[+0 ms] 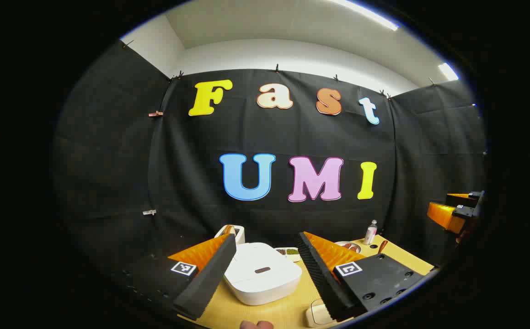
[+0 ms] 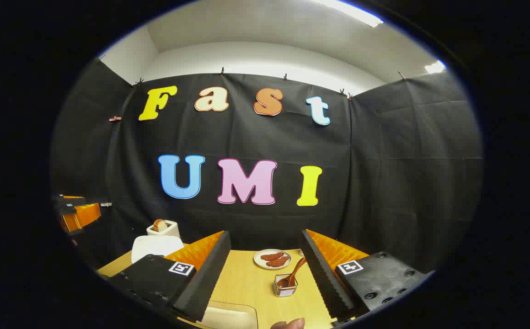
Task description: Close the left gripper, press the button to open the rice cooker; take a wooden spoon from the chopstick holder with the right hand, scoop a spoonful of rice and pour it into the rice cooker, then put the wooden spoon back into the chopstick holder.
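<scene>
Both my grippers, left gripper (image 1: pixel 265 260) and right gripper (image 2: pixel 265 265), were spread. The rice cooker (image 1: pixel 261 278) sat shut, near-left; I judged closing the left, then pressing its button (image 1: pixel 262 270), came first.

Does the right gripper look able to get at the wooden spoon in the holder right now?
Probably yes: the right gripper is open, and the brown wooden spoon stands in its small metal holder straight ahead with bare table around.

Your rice cooker (image 2: pixel 155 247) is sitting half hidden behind a gripper finger at lower left; the pale tray (image 2: pixel 229 316) is being cut off at the bottom edge.
</scene>
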Demonstrator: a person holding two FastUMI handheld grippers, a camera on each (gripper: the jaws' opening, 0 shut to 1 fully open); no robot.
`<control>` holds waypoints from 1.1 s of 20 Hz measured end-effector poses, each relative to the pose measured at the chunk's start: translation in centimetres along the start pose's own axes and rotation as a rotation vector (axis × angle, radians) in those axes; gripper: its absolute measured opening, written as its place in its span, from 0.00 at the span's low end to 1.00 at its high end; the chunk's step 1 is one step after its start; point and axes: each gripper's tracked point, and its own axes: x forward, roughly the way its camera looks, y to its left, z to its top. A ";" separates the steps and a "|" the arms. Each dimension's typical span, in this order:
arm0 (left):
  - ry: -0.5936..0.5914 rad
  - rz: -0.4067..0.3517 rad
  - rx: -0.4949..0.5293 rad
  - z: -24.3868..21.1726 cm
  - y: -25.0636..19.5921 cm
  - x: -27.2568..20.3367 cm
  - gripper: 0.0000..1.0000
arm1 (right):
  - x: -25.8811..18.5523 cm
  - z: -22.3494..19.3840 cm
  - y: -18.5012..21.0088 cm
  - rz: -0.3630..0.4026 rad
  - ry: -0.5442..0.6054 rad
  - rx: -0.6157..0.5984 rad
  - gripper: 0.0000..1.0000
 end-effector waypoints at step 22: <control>0.030 -0.036 0.007 -1.6 -0.4 1.4 0.55 | 0.5 -1.4 -0.2 -0.013 0.041 0.001 0.97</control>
